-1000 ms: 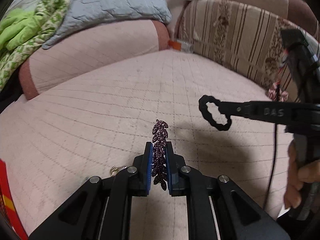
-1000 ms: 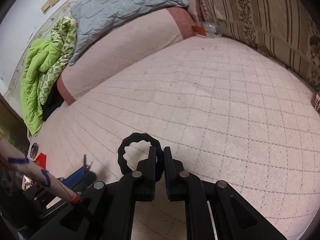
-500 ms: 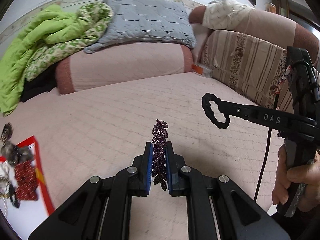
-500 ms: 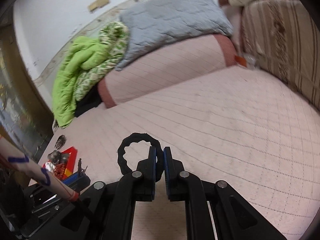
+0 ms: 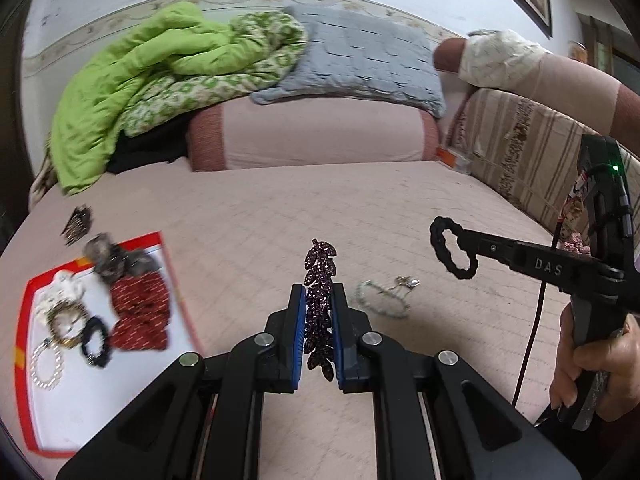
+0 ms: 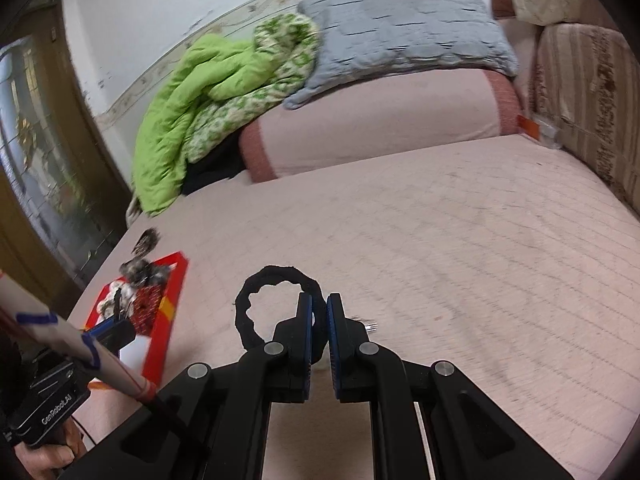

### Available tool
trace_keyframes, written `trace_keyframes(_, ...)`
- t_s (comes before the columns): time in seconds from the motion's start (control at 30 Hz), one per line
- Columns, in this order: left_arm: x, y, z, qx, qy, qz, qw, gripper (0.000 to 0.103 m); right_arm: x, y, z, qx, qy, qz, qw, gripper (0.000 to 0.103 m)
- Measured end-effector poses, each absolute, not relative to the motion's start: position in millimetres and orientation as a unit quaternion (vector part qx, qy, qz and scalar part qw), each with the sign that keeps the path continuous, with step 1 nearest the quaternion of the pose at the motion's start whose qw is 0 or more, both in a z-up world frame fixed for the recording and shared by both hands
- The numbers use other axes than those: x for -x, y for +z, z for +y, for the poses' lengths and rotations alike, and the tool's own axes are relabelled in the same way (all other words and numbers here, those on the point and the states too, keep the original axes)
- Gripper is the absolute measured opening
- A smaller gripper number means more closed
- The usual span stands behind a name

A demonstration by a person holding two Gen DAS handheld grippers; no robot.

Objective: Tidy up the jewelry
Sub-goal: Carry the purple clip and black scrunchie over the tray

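My left gripper [image 5: 318, 294] is shut on a sparkly purple leaf-shaped clip [image 5: 319, 270] that stands upright between its blue pads, above the pink bed. To its right, my right gripper [image 5: 466, 245], held by a hand, is shut on a black scrunchie [image 5: 440, 246]; the right wrist view shows the scrunchie's ring [image 6: 250, 300] sticking out left of the right gripper [image 6: 319, 310]. A red-rimmed white tray [image 5: 170, 266] lies at the left with several pieces in it: a red patterned scrunchie [image 5: 140, 312], a black scrunchie [image 5: 95, 342], bracelets. A pale bead bracelet [image 5: 380, 302] lies loose on the bed.
A small metal piece [image 5: 406, 281] lies beside the loose bracelet. A dark comb-like clip [image 5: 78, 220] rests beyond the tray. A bolster, a green quilt [image 5: 132, 92] and a grey pillow line the back; a striped cushion [image 5: 516, 160] walls the right side.
Both views have swung left and risen. The tray and the loose bracelet have come into sight. Each gripper still holds its piece.
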State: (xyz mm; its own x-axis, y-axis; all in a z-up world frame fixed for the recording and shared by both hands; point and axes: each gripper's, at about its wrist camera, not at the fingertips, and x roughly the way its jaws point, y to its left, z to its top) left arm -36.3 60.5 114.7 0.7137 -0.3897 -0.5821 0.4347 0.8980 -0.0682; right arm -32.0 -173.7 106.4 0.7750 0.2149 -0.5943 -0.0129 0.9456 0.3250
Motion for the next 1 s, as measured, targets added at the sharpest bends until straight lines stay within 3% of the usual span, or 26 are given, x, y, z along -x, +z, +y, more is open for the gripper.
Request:
trace_keyframes(0.57, 50, 114, 200, 0.025, -0.117, 0.301, 0.946, 0.012, 36, 104, -16, -0.076, 0.192, 0.324, 0.923, 0.008)
trace_keyframes(1.0, 30, 74, 269, 0.066, -0.05, 0.36, 0.929, 0.012, 8, 78, 65, -0.049, 0.237, 0.356, 0.903, 0.009)
